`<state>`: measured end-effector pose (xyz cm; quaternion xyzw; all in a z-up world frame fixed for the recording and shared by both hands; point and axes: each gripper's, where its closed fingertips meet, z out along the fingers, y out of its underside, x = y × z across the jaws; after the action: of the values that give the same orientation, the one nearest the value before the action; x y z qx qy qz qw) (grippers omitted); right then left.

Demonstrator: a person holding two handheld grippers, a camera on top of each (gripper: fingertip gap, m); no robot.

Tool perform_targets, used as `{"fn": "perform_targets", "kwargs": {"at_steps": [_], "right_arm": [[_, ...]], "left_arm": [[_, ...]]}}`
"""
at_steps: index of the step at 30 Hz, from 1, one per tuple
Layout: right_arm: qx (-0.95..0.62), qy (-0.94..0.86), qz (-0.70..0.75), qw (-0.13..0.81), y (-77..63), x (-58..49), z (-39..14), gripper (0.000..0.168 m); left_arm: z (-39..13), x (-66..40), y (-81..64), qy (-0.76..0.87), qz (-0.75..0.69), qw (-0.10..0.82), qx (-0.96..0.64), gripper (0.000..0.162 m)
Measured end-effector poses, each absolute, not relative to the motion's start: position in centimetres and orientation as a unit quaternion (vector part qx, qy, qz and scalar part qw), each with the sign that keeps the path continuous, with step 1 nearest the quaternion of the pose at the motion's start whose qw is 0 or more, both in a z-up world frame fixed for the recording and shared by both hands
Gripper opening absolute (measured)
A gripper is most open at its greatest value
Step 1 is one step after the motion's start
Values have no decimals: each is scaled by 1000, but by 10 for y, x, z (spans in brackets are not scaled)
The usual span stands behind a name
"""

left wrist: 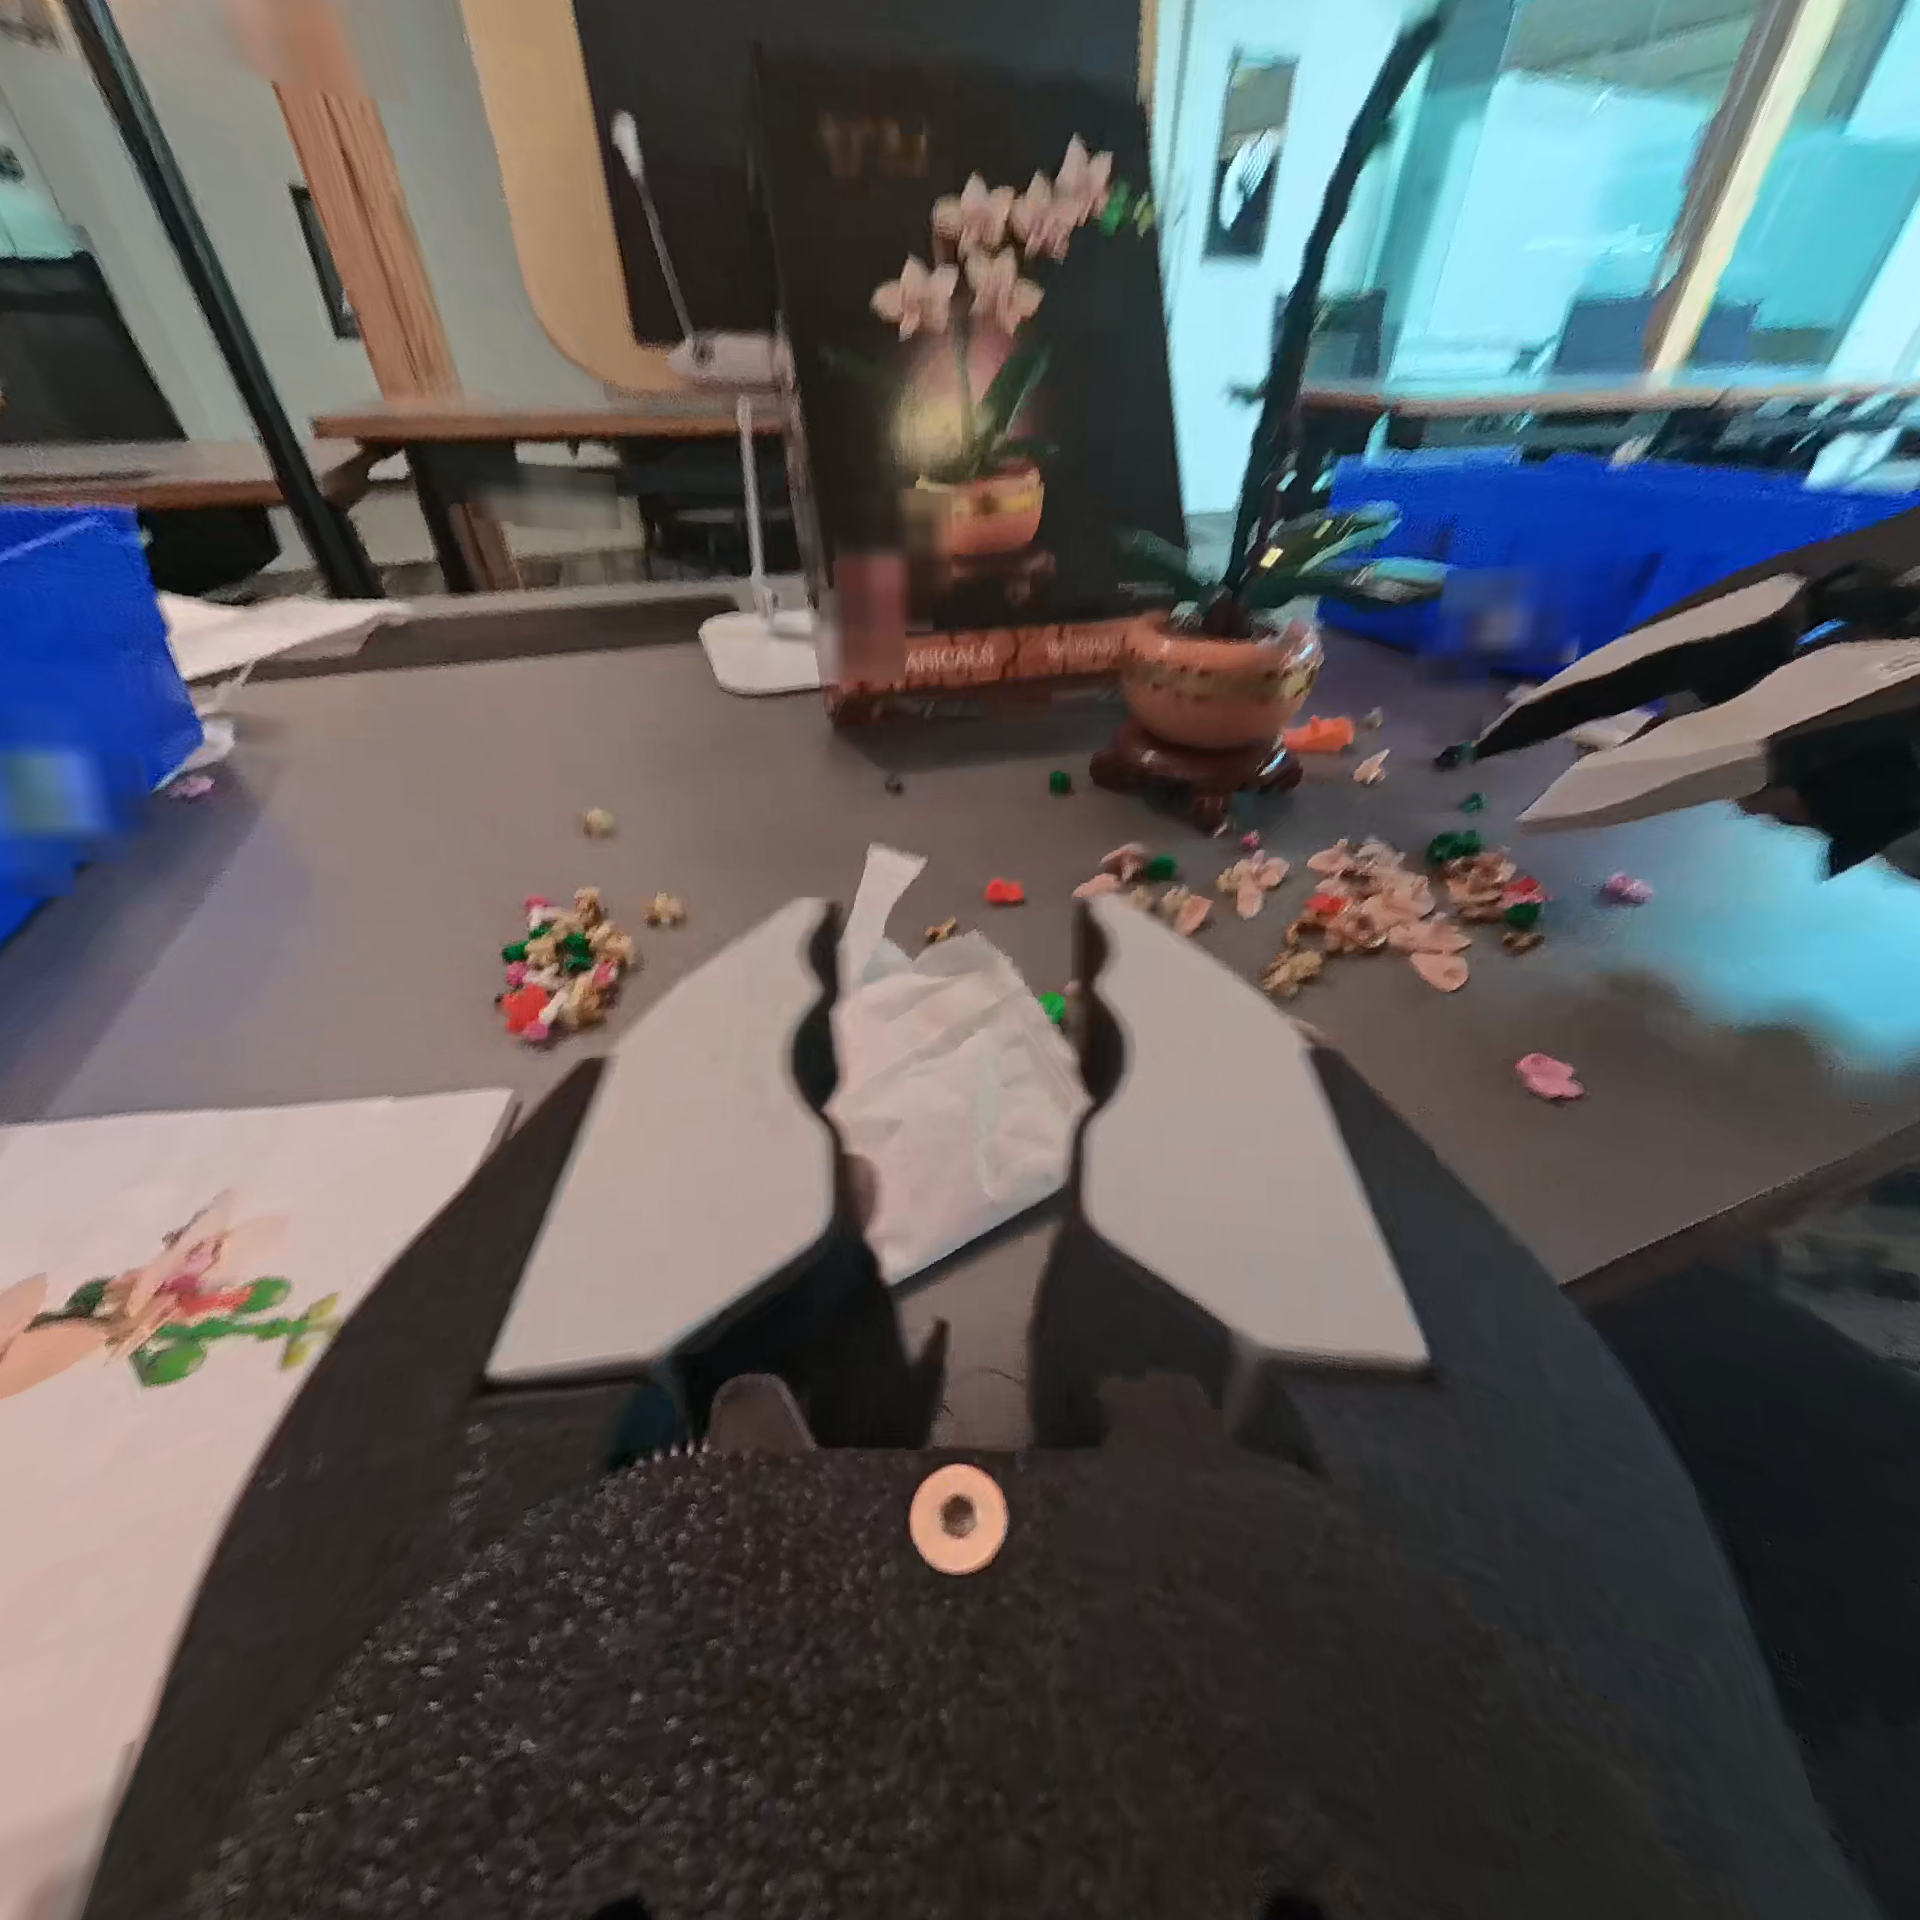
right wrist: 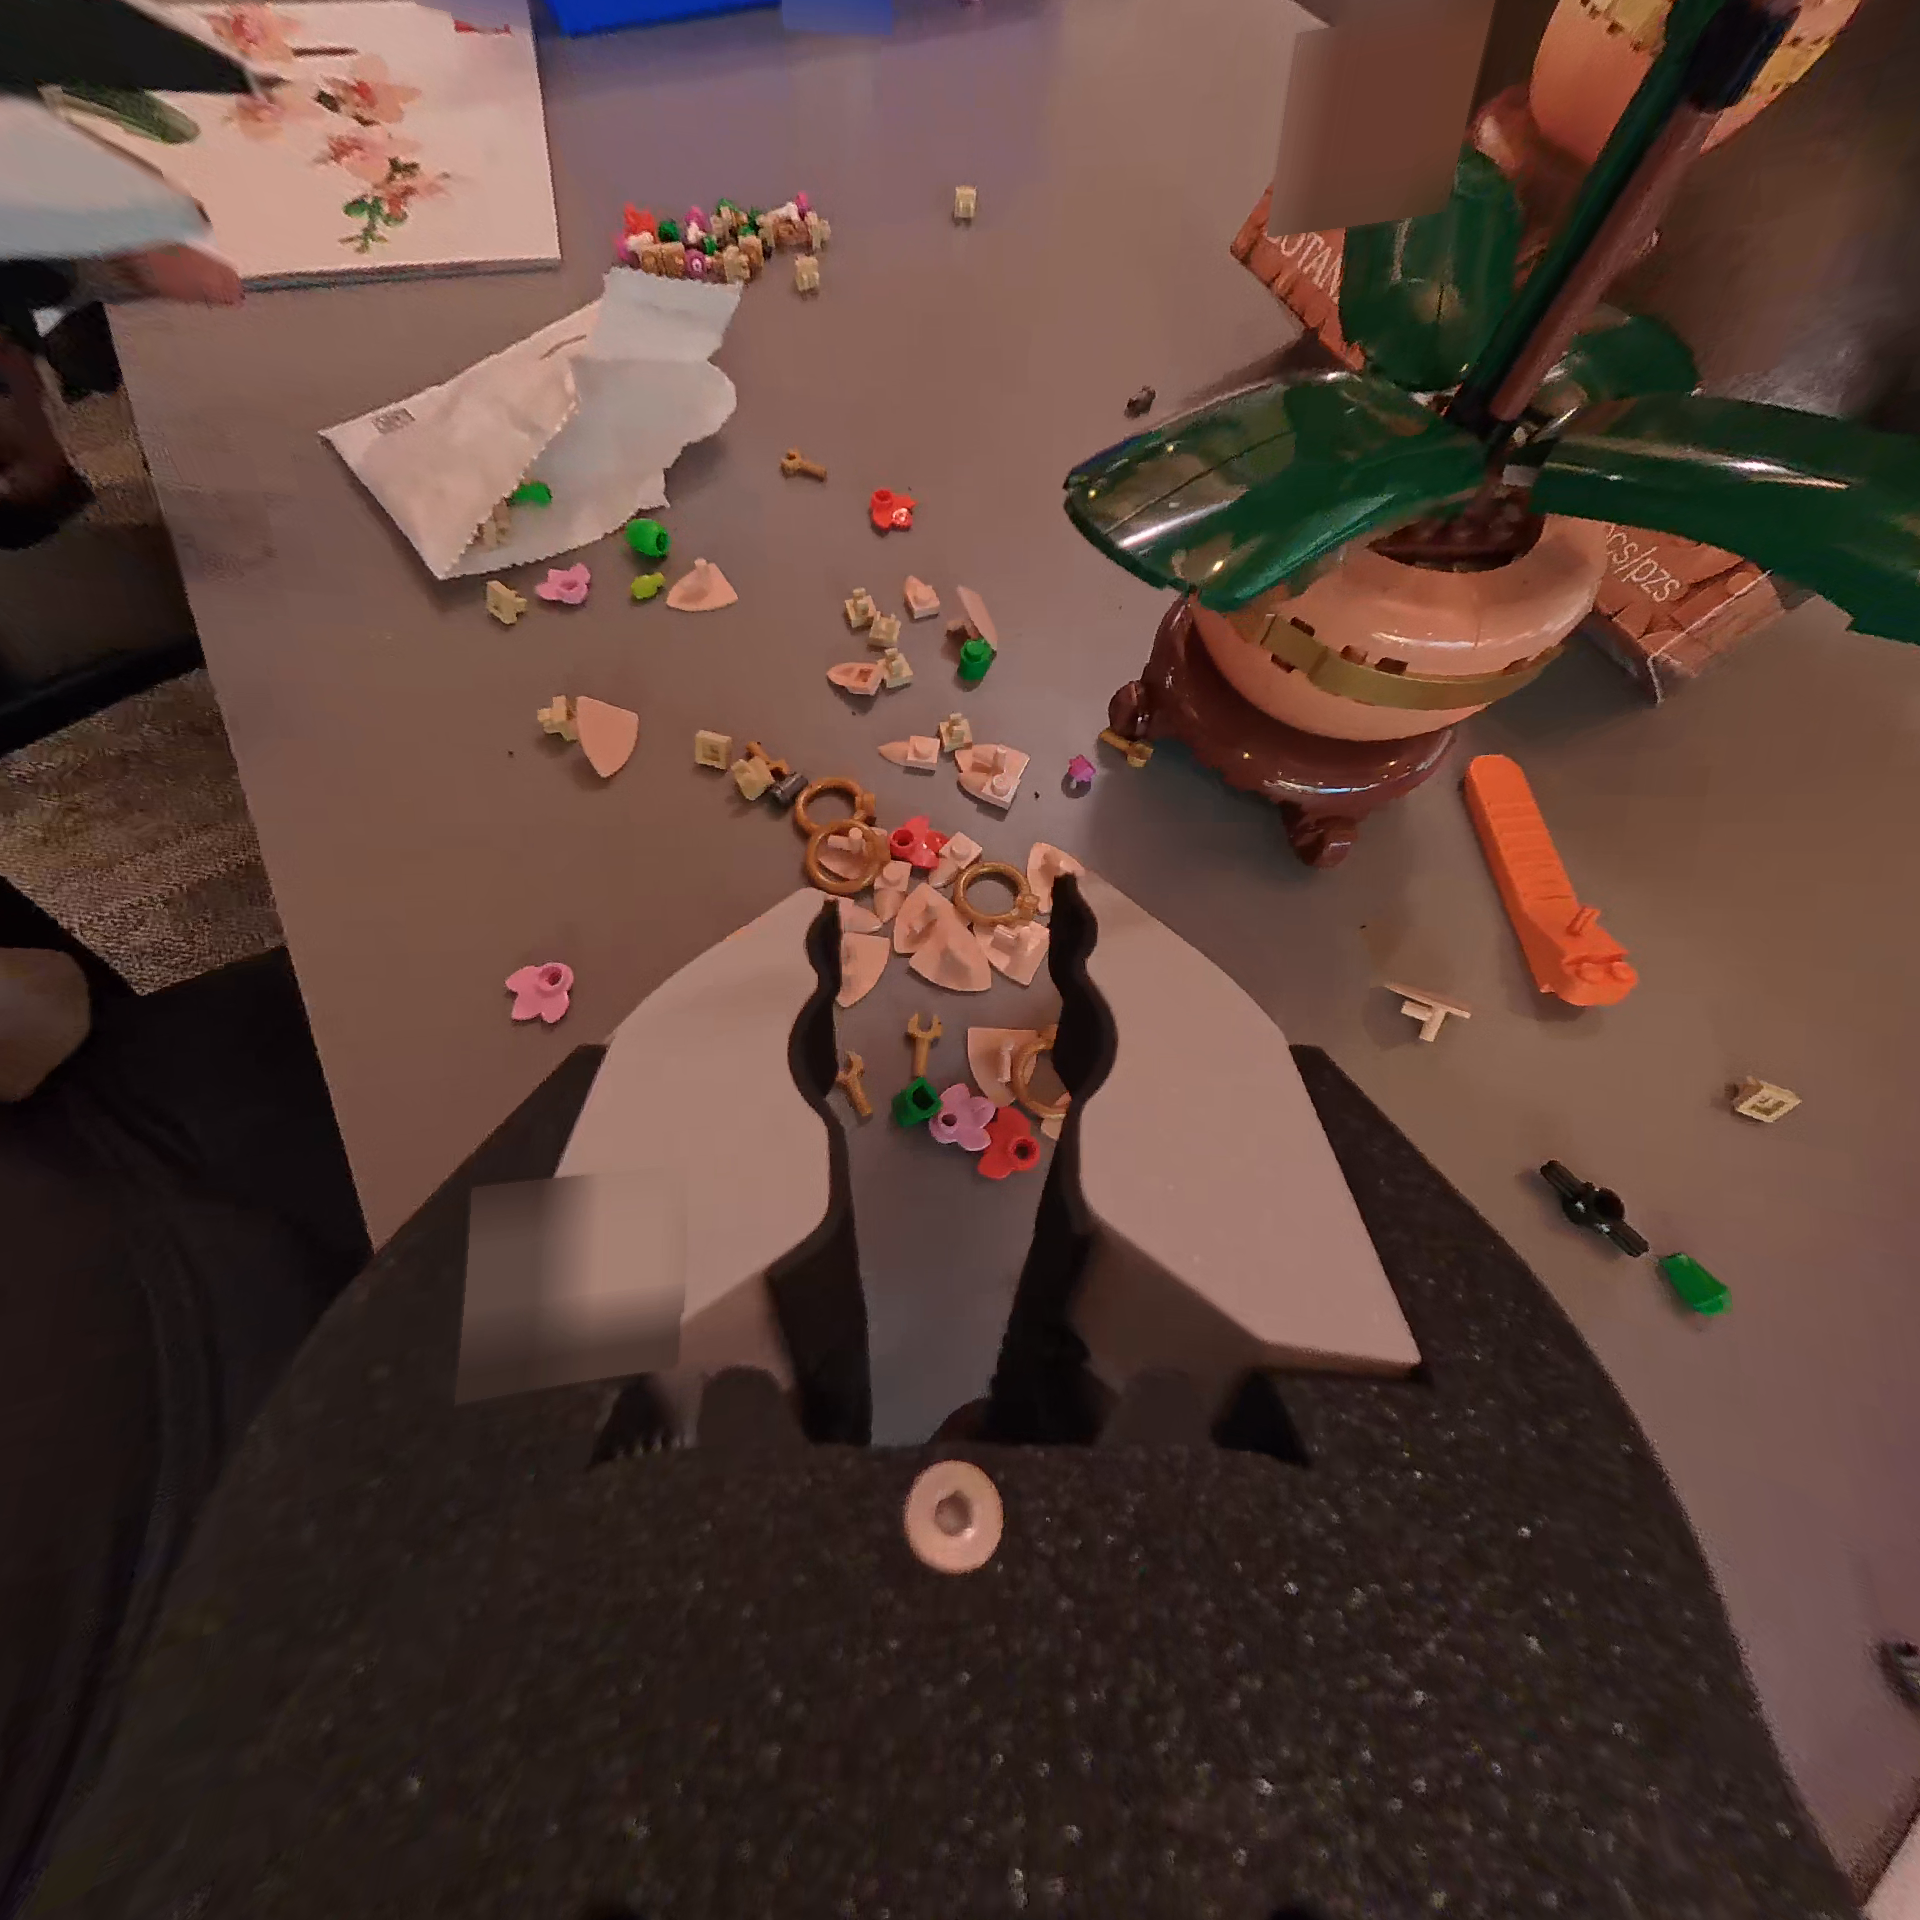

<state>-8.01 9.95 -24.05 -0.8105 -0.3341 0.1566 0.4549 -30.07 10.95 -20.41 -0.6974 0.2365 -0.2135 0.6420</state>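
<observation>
Torn paper bag lies flat on the grey table, framed by the left gripper, jaws parted and empty.
In the right wrist view, the bag is angled with its torn mouth toward the booklet; the right gripper is held spread, empty, over loose petal pieces.

A grey table carries everything. Between the right gripper's fingers lie pale petal pieces, gold rings and small red, pink and green bits. Beyond the tips sit a torn white paper bag and a potted brick plant; right of them, an orange tool; far left, a booklet
</observation>
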Motion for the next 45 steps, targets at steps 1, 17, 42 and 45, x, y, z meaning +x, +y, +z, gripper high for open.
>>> {"fn": "perform_targets", "kwargs": {"at_steps": [1,17,42,45], "right_arm": [[-805,-334,162,463,99,-80,-239,40],[-768,-374,138,501,84,-75,-239,69],[-661,-194,102,718,99,-19,-183,42],[-661,-196,98,717,99,-20,-184,43]], "left_arm": [[-196,-299,107,231,-236,652,-683,28],[-159,-283,95,274,-229,709,-608,48],[-158,-393,121,74,-63,839,-535,81],[-157,-395,122,69,-66,839,-535,80]]}}
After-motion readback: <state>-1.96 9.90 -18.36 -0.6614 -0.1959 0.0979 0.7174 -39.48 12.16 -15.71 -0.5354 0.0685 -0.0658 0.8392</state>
